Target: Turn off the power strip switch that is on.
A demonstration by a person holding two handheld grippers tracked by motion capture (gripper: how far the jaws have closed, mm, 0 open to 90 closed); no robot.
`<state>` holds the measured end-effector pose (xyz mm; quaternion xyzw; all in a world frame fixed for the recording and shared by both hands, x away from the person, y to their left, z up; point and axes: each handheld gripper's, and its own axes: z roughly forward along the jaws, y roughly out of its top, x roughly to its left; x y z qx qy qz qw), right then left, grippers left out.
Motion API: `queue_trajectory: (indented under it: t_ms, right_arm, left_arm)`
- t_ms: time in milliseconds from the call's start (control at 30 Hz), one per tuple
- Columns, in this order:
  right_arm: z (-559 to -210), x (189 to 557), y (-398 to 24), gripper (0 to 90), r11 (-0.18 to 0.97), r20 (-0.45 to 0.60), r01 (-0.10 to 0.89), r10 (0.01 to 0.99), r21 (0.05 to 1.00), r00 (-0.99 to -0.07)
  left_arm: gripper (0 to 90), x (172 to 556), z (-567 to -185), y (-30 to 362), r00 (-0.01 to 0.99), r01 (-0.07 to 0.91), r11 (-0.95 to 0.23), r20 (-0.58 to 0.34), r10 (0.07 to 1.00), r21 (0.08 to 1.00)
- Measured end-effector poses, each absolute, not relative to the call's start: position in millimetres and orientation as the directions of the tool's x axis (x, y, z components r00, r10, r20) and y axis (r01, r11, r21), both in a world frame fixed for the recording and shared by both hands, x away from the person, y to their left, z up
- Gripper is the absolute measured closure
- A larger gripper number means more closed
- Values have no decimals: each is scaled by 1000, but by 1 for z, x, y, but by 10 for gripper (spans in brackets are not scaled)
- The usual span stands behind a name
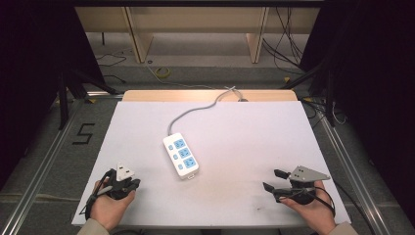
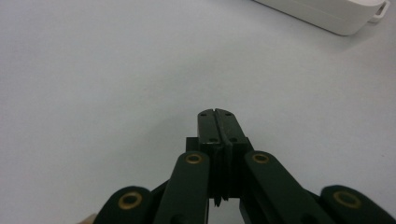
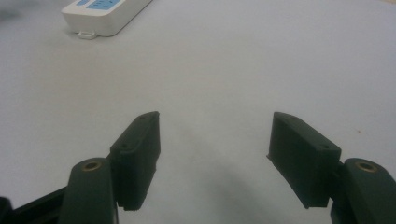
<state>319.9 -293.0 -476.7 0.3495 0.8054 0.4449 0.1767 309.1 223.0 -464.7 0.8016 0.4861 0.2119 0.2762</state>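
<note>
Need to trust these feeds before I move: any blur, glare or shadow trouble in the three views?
High view: even light on the white table, dark surroundings, power strip sharp. Left gripper view: shut left gripper fairly crisp, strip corner soft. Right gripper view: open right gripper slightly soft, a faint shadow under it, strip blurred; no glare.

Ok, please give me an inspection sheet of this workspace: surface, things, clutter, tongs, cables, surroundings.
Surface: white table, faint marks near the front edge.
Things: power strip at centre, blue sockets up, nothing plugged in.
Clutter: nothing seen.
Tongs: left tongs shut, empty; right tongs open, empty; both apart from the strip.
Cables: grey cord runs off the far edge.
Surroundings: wooden frame, loose wires on the floor.
</note>
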Motion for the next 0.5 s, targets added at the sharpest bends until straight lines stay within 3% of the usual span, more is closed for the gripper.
queue_trajectory:
  t_ms: [500]
  right_arm:
    - [-477,320,-292,347,362,25,405,719,840,-695]
  left_arm:
    - [895,313,-461,214,459,649,-389,71,885,653]
